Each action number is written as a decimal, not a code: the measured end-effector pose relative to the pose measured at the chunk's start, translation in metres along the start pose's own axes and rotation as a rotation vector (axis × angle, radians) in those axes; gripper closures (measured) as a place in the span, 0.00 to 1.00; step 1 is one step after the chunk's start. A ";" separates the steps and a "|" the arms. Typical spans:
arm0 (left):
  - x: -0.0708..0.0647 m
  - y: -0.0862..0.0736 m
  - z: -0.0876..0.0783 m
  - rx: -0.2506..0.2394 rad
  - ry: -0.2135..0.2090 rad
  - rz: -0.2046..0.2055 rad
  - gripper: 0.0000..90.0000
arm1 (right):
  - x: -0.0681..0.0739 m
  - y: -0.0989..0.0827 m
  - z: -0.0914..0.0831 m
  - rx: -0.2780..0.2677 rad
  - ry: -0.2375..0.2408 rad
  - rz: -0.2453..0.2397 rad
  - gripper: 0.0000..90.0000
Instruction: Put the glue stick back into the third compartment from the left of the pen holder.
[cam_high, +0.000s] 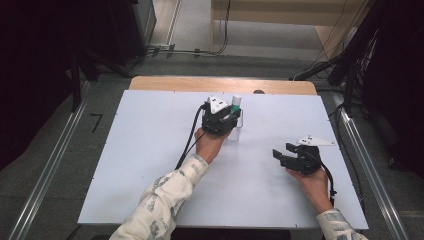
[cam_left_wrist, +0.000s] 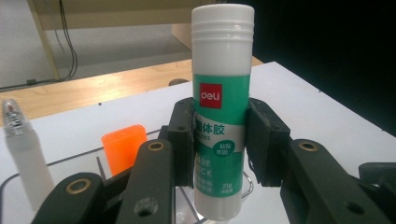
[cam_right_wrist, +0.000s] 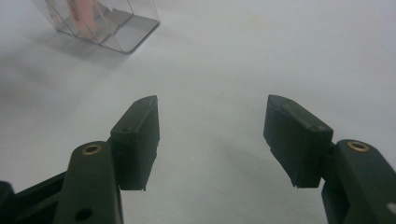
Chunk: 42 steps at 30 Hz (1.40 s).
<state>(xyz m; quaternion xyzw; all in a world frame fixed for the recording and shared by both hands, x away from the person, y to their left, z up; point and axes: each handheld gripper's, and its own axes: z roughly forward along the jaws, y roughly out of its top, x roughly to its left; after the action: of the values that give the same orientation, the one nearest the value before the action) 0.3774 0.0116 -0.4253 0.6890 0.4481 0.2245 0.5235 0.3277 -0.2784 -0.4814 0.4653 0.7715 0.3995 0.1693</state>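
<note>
A: Glue stick (cam_left_wrist: 219, 116) noted upright, clamped in the left claw (cam_high: 231, 119), at 12 o'clock on the desk (cam_high: 150, 150).

B: Right claw (cam_right_wrist: 212, 135) recorded open, empty; stick at its 10 o'clock.

Glossy plastic glue stick (cam_left_wrist: 220, 116), matt table (cam_left_wrist: 322, 107)

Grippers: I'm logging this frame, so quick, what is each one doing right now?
Left gripper: shut on the glue stick, held upright.
Right gripper: open, nothing between its jaws, over the white table.
</note>
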 end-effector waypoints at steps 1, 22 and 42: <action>0.000 0.000 0.002 -0.001 0.000 -0.001 0.73 | 0.000 0.000 0.000 0.000 0.000 0.001 0.39; -0.003 -0.012 0.022 0.047 0.025 0.026 0.73 | -0.002 0.000 -0.002 -0.014 0.008 0.011 0.39; -0.006 -0.019 -0.009 0.064 0.036 0.070 0.49 | -0.002 -0.001 -0.003 -0.018 0.002 0.020 0.39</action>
<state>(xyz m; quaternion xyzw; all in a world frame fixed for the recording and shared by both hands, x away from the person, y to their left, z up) 0.3605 0.0123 -0.4390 0.7164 0.4402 0.2405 0.4849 0.3263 -0.2821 -0.4799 0.4710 0.7634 0.4086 0.1689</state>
